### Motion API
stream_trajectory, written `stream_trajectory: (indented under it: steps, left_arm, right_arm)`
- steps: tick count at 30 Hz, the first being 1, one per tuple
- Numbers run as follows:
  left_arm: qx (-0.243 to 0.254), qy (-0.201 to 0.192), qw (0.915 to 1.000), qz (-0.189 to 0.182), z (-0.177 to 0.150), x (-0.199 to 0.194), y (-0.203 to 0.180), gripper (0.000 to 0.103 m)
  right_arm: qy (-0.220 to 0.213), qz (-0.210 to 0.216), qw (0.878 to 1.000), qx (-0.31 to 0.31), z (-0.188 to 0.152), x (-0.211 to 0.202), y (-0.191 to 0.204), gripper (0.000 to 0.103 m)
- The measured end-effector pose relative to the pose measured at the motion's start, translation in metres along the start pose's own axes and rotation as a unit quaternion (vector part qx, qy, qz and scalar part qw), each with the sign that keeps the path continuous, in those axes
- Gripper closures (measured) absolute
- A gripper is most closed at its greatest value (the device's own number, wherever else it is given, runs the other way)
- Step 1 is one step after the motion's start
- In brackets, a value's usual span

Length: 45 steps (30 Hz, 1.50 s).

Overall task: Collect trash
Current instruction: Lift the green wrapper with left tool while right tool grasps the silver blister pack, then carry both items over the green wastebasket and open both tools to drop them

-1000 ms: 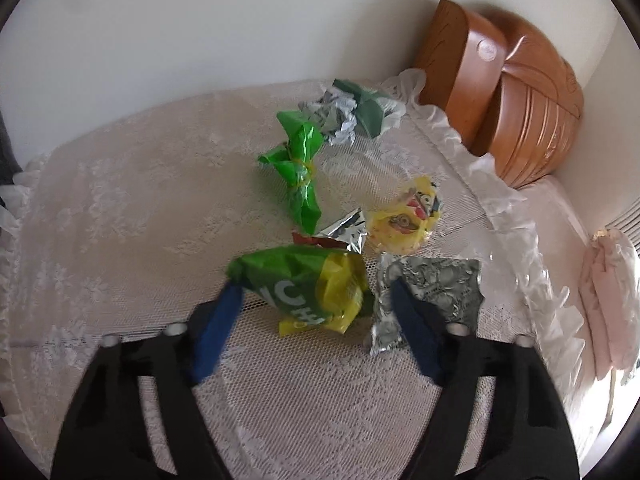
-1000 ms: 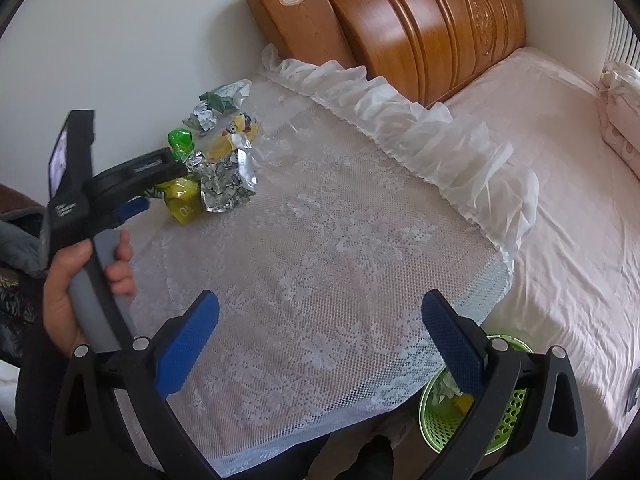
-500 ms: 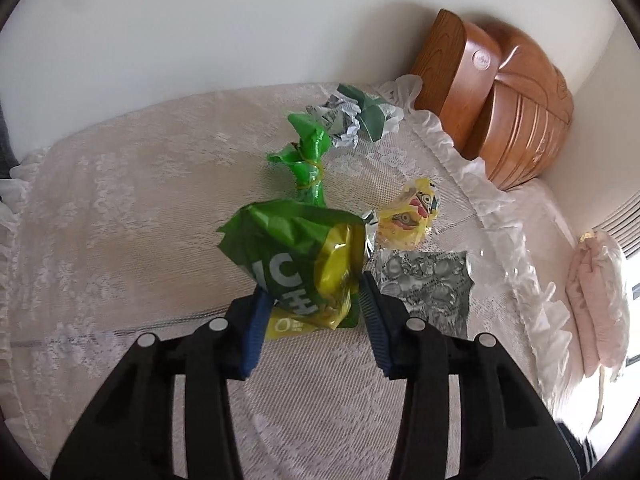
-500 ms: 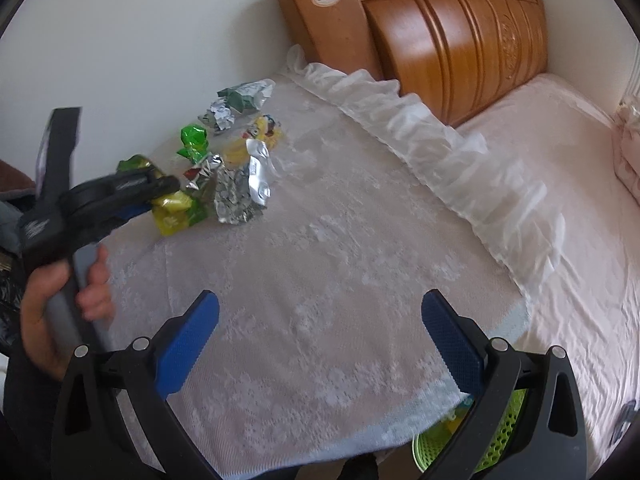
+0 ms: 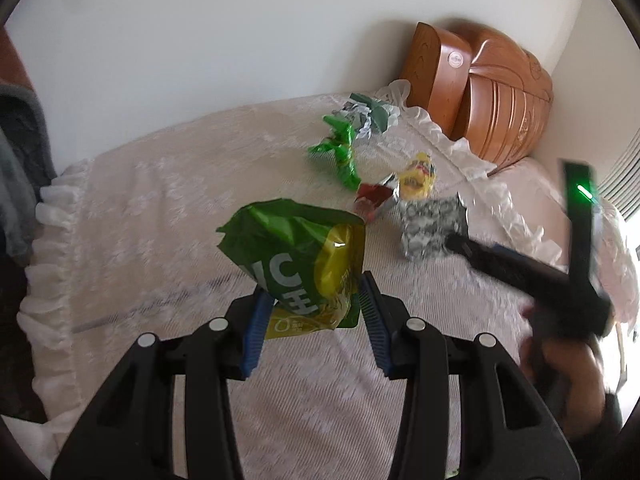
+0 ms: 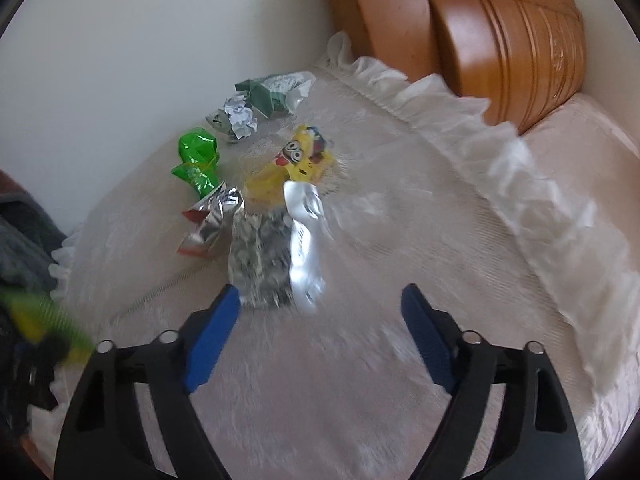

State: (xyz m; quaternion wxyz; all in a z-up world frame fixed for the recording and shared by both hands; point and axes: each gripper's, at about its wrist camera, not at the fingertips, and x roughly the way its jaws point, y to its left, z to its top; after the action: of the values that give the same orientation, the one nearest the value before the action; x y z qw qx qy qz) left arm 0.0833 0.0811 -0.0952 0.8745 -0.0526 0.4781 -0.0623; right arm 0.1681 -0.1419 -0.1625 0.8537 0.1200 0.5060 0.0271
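My left gripper (image 5: 312, 290) is shut on a green and yellow chip bag (image 5: 296, 252), held up off the lace tablecloth (image 5: 160, 216). My right gripper (image 6: 320, 296) hovers over a silver foil bag (image 6: 272, 256). Its jaws are closing, and the bag's near end lies between the fingertips (image 6: 224, 308) with the pads not pressing. Beyond lie a red and silver wrapper (image 6: 212, 220), a yellow cartoon bag (image 6: 296, 160), a green twisted wrapper (image 6: 198, 160) and crumpled silver and dark green wrappers (image 6: 264, 96).
A wooden headboard (image 6: 500, 28) and a pink bed (image 6: 600, 152) lie beyond the cloth's ruffled edge (image 6: 460, 104). A white wall runs behind the table. Grey fabric (image 5: 16, 152) hangs at the left. A hand (image 5: 560, 360) holds the right gripper beside the silver bag.
The left gripper shut on the chip bag, lifted it off the cloth and drew back. The right gripper swept in to the silver foil bag and its jaws narrowed.
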Motion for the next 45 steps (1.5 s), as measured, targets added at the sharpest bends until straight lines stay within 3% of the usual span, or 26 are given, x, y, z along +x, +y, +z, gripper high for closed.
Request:
stream_trajectory:
  steps: [2, 9, 19, 24, 29, 37, 45]
  left_arm:
    - [-0.004, 0.003, 1.0, -0.004, -0.006, -0.005, 0.005, 0.06]
    - [0.006, 0.006, 0.9999, -0.013, -0.015, -0.012, 0.013, 0.06]
    - [0.052, 0.003, 0.9979, -0.039, -0.02, -0.022, -0.001, 0.06]
    - [0.09, 0.003, 0.994, -0.062, -0.03, -0.033, -0.022, 0.06]
    - [0.131, 0.011, 0.9868, -0.095, -0.043, -0.038, -0.055, 0.06]
    - [0.216, 0.023, 0.9637, -0.156, -0.069, -0.051, -0.128, 0.06]
    - [0.287, 0.024, 0.9354, -0.205, -0.091, -0.067, -0.196, 0.06]
  right_arm:
    - [0.01, 0.005, 1.0, 0.015, 0.004, 0.013, 0.001, 0.035]
    - [0.031, 0.007, 0.997, 0.066, 0.005, 0.034, 0.007, 0.086]
    - [0.014, 0.013, 0.996, 0.083, -0.019, 0.0, -0.004, 0.088]
    - [-0.009, 0.005, 0.996, 0.093, -0.049, -0.048, -0.018, 0.088]
    - [-0.034, -0.04, 0.994, 0.092, -0.093, -0.115, -0.042, 0.088]
    - [-0.06, -0.115, 0.98, 0.151, -0.174, -0.211, -0.096, 0.088]
    - [-0.082, -0.148, 0.964, 0.207, -0.211, -0.248, -0.131, 0.088]
